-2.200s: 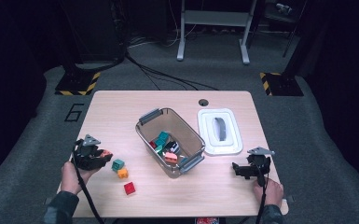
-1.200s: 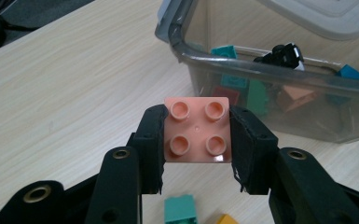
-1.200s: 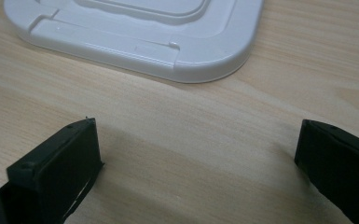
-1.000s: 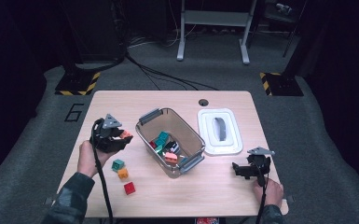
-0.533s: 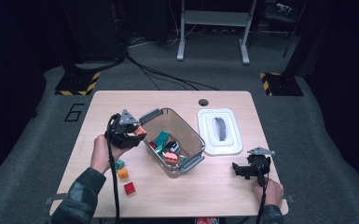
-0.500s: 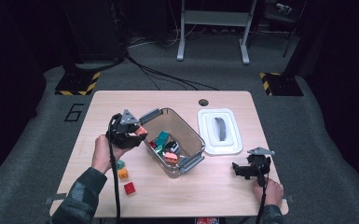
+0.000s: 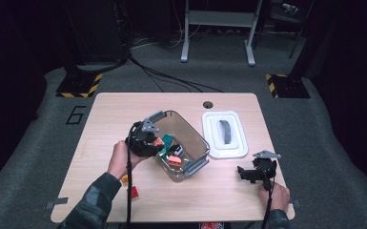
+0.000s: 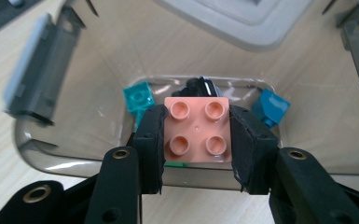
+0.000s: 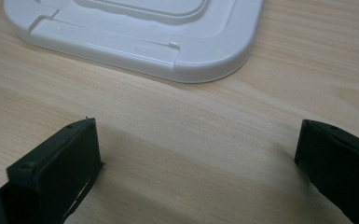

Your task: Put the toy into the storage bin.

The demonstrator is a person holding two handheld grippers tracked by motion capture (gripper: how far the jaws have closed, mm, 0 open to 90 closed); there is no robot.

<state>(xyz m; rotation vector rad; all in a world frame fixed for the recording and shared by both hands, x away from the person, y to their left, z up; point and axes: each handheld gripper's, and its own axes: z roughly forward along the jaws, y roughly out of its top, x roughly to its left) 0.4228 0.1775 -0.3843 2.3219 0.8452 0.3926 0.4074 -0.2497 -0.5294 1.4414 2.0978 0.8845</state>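
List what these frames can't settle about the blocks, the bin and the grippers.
- Bin contents, high view: blocks too small to count; the left gripper covers part of them.
- Left gripper view: the pink block hides a black piece and something green under it.
- Orange block, high view: mostly behind the left hand.
- Right gripper view: white lid cut off by the top edge.

left claw [image 7: 156,142], pink brick [image 7: 158,141], clear bin [image 7: 196,166]
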